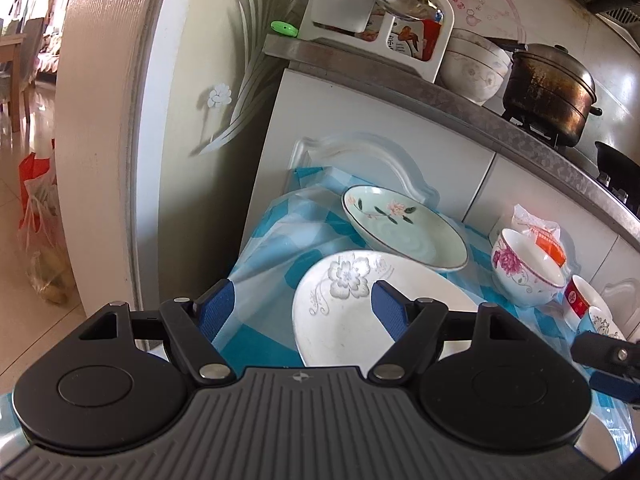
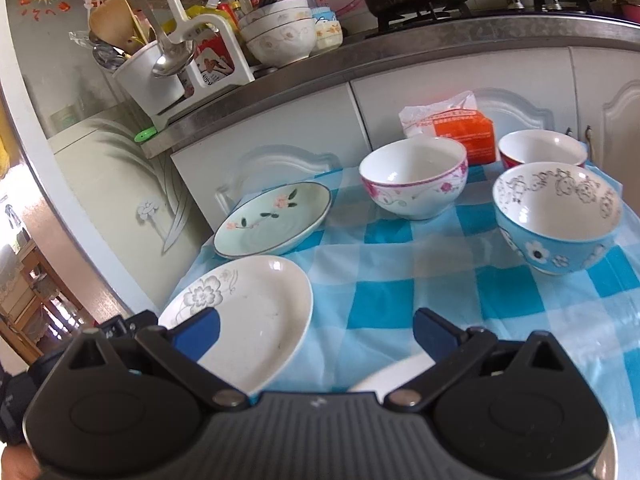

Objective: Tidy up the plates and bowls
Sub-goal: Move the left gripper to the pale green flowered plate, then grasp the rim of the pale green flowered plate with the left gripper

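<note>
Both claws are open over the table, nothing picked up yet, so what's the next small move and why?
Probably ease the left claw forward and down onto the near rim of the white flowered plate. That plate lies flat right below its open fingers, nearest of all, and the green plate sits just beyond to stack with.

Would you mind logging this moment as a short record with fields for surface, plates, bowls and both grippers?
surface: blue checked cloth on a table beside the kitchen cabinets
plates: white flower plate nearest; green plate behind it, apart
bowls: pink-flowered bowl, blue bowl, red bowl, all upright and unstacked
left gripper: open, empty, over the white flower plate's edge
right gripper: open, empty, above the cloth
</note>
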`<control>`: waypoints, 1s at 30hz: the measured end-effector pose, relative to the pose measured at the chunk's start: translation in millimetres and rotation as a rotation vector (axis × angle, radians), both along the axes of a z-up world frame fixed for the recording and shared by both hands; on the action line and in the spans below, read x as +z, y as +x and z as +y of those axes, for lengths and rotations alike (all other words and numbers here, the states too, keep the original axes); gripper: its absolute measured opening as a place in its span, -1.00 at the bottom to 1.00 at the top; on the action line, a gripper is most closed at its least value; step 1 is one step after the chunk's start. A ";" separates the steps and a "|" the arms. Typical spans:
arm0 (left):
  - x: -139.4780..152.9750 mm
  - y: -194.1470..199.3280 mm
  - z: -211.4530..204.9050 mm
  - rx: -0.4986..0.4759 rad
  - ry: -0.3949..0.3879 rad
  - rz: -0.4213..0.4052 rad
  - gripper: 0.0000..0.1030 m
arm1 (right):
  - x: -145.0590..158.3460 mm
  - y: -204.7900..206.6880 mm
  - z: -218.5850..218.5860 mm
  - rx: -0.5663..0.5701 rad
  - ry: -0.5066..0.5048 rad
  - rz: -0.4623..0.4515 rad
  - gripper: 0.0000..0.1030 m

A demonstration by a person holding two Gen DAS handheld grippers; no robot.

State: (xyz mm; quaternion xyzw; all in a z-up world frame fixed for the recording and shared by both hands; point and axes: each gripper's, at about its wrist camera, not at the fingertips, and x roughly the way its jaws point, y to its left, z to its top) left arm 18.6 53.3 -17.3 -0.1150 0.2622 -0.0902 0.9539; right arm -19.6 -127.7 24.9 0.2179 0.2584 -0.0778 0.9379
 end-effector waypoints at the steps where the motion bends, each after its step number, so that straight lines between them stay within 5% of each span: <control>1: 2.9 0.6 2.3 0.007 -0.007 -0.005 0.82 | 1.9 6.6 -0.2 0.010 -0.008 0.002 0.97; 7: 22.1 23.4 12.3 -0.021 -0.080 0.012 0.79 | 9.4 49.4 -9.1 0.065 0.003 0.017 0.97; 14: 33.9 69.7 10.1 -0.104 -0.103 0.063 0.49 | 6.2 104.1 -36.8 0.070 0.028 0.026 0.87; 24: 23.4 137.0 -35.0 -0.194 0.001 0.109 0.41 | -22.6 164.3 -61.0 0.075 0.126 0.087 0.68; 30: 9.3 165.4 -52.6 -0.237 -0.019 0.181 0.22 | -36.2 187.3 -66.0 0.084 0.199 0.112 0.63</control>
